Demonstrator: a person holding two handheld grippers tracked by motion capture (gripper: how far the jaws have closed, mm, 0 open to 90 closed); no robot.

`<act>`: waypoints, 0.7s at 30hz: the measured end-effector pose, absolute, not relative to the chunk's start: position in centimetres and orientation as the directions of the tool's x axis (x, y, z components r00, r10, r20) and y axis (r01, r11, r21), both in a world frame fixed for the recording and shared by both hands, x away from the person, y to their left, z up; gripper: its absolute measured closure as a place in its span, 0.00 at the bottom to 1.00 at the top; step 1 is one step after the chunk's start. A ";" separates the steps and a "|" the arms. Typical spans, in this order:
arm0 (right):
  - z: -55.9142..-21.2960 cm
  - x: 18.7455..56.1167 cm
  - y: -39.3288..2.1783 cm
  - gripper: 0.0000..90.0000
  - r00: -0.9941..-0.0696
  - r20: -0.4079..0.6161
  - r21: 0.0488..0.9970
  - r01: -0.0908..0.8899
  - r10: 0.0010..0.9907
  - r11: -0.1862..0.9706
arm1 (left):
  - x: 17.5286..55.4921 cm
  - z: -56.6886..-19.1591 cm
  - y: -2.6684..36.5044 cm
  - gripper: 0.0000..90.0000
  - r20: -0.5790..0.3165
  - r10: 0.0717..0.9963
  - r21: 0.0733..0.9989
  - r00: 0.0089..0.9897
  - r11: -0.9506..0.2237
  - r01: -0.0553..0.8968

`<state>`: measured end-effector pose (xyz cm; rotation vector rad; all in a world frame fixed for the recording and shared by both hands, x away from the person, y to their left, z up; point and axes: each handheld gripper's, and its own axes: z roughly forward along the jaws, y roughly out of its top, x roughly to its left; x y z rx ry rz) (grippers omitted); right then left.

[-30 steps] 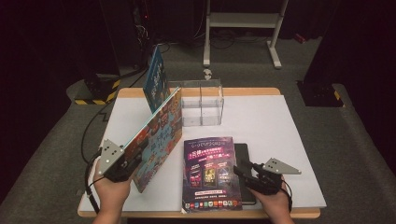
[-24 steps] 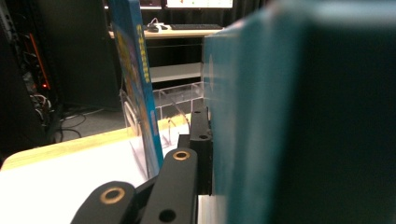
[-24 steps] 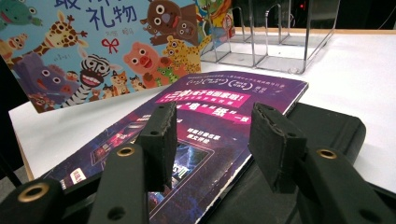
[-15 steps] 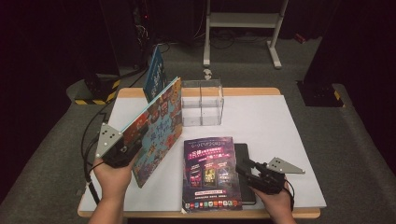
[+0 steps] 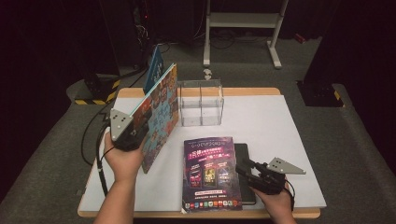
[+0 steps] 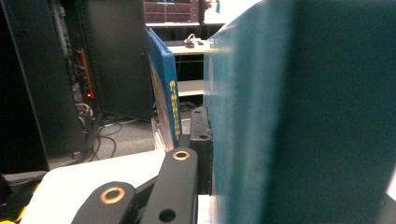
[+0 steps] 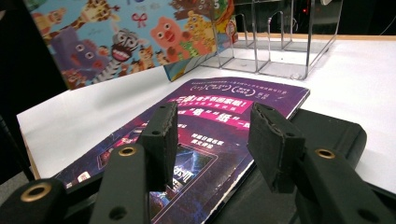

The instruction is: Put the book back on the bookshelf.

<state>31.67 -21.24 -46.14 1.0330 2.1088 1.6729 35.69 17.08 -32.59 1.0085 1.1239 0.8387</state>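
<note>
Your left gripper (image 5: 133,136), at the left of the high view, has its jaws clamped on the lower edge of the colourful picture book (image 5: 159,114), holding it tilted on edge above the white table (image 5: 280,135), likely so it can slot upright into the clear divided rack (image 5: 201,101) at centre. Your right gripper (image 5: 250,169), at lower right, hangs with jaws partly apart and nothing between them, over the purple magazine (image 5: 210,170) lying on a black book (image 5: 243,156), probably ready for the next pick.

Clear organizer (image 5: 201,102) and upright book (image 5: 154,67) block the far table.
</note>
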 end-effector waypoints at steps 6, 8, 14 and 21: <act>-46.1 31.7 -21.3 0.58 -0.715 0.224 0.926 0.368 0.662 0.083 | 37.9 -32.6 16.0 0.90 -0.320 0.924 0.940 0.211 0.338 -0.053; -46.1 31.6 -21.3 0.58 -0.718 0.223 0.927 0.366 0.660 0.084 | 38.6 -32.8 15.7 0.90 -0.323 0.925 0.939 0.201 0.340 -0.055; -46.1 31.6 -21.3 0.58 -0.721 0.225 0.927 0.365 0.655 0.084 | 40.5 -33.2 14.9 0.90 -0.326 0.929 0.938 0.172 0.341 -0.065; -46.1 31.5 -21.1 0.58 -0.726 0.226 0.926 0.366 0.650 0.087 | 42.2 -33.6 14.2 0.90 -0.314 0.938 0.941 0.147 0.327 -0.080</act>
